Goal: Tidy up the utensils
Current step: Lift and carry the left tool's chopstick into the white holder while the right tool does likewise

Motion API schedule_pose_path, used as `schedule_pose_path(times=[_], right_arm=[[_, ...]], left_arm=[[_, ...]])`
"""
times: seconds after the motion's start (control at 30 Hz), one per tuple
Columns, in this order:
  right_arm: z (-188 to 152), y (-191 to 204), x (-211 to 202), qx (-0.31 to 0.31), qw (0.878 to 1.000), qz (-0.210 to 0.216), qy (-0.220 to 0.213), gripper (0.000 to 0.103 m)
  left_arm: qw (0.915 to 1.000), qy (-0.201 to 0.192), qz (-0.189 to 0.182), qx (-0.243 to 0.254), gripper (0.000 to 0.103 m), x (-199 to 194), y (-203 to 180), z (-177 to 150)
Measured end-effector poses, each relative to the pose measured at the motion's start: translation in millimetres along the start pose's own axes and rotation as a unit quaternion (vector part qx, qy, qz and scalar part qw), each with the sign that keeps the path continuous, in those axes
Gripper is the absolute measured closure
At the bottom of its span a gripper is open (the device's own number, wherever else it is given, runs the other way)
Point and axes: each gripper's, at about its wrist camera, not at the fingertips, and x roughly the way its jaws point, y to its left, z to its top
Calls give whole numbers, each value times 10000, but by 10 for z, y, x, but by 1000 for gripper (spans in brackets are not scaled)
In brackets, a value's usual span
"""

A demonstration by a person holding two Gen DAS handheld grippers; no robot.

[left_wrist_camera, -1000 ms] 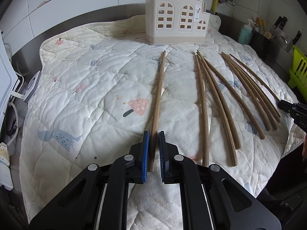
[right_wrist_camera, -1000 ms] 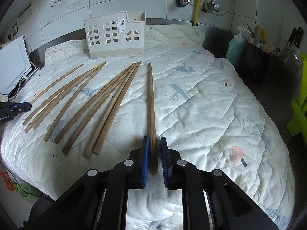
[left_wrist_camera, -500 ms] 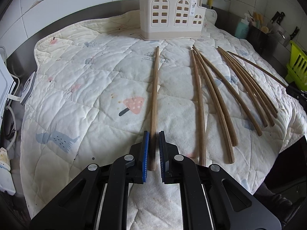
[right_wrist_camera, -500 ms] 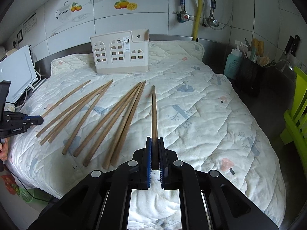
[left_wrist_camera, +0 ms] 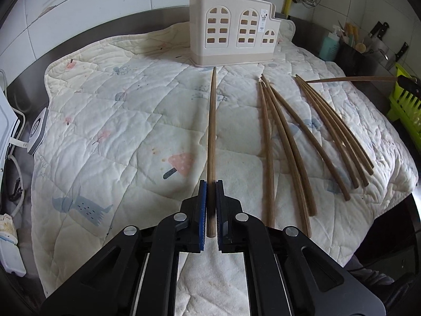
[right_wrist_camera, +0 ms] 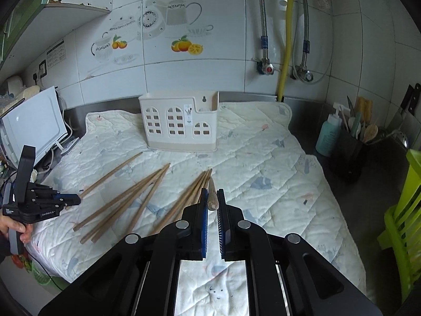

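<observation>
Two long brown wooden chopsticks already pinched, one per claw, so the step in hand looks like the carry toward the holder. Spread over the steel desk [left_wrist_camera: 163, 15]: a cream quilted mat [left_wrist_camera: 131, 121] printed with small pastel figures. Standing upright at the mat's far edge, against the tiled wall: the cream plastic utensil holder [left_wrist_camera: 231, 34] with arched window cut-outs, apparently empty (interior only partly visible from the right wrist view). Lying loose on the mat between holder and claws: two fans of brown wooden chopsticks [left_wrist_camera: 286, 142], eight or so, tips toward the holder.

Left claw [left_wrist_camera: 211, 194] pressed together on the thick end of one chopstick [left_wrist_camera: 212, 131], shaft running straight ahead, tip almost touching the holder's base in this view; hard to tell whether lifted clear of the mat. Right claw [right_wrist_camera: 212, 200] likewise clamped on a second chopstick [right_wrist_camera: 211, 193], seen nearly end-on and raised above the loose pile; same stick visible at the right edge of the left view, well above the mat.

Next move, as a judgement: raise each stick above the holder's rim, tip it toward vertical, lower the thin end into a compartment, then release. Main risk: a long shaft swinging into the holder's wall and toppling it, or pivoting in the grip.
</observation>
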Motion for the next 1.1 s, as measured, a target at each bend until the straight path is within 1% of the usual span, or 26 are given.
schedule_pose_path(times=[0.03,0.13,0.2,0.3,0.33,0.47,0.67,0.73,0.8,0.83,0.9,1.0,1.03,1.1], right_arm=[[53,-4,-19,-19,10000,25,-50,96],[234,-36,-52,-10,9996,230,-144,96],[384,-35,-82,-99,9993,223,-268,96],[631,-73,-142,-133,9983,320,-473,96],[715,-75,-158,-172,9978,333,-538,96],[982,-82,-207,-298,9962,357,-733,96],[1226,-106,-224,-390,9948,305,-894,96],[1296,-107,-212,-435,9945,302,-905,96],[1358,-114,-185,-473,9944,288,-899,96],[1385,-111,-165,-505,9944,267,-889,96],[1439,-110,-123,-545,9944,260,-869,96],[1498,-93,-66,-640,9941,240,-843,96],[1513,-85,-44,-672,9940,234,-831,96],[1550,-83,-1,-721,9938,206,-824,96]], left_arm=[[10000,-40,22,6,98,-27,-2,19],[9999,-68,-113,12,98,-98,-14,123],[9998,-99,-158,68,98,-151,-32,225],[9994,-214,-214,154,98,-265,-55,410],[9991,-246,-295,152,98,-304,-55,478],[9986,-322,-328,260,98,-416,-77,680],[9977,-460,-389,301,98,-606,-66,976],[9978,-478,-241,403,98,-649,-75,1067],[9979,-422,-216,446,98,-664,-65,1169],[9980,-396,-132,465,98,-662,-49,1219],[9981,-292,-97,530,98,-646,-26,1320],[9973,-74,116,724,98,-604,-7,1466],[9966,4,241,787,98,-589,-8,1517],[9941,140,367,1014,98,-573,-36,1614]])
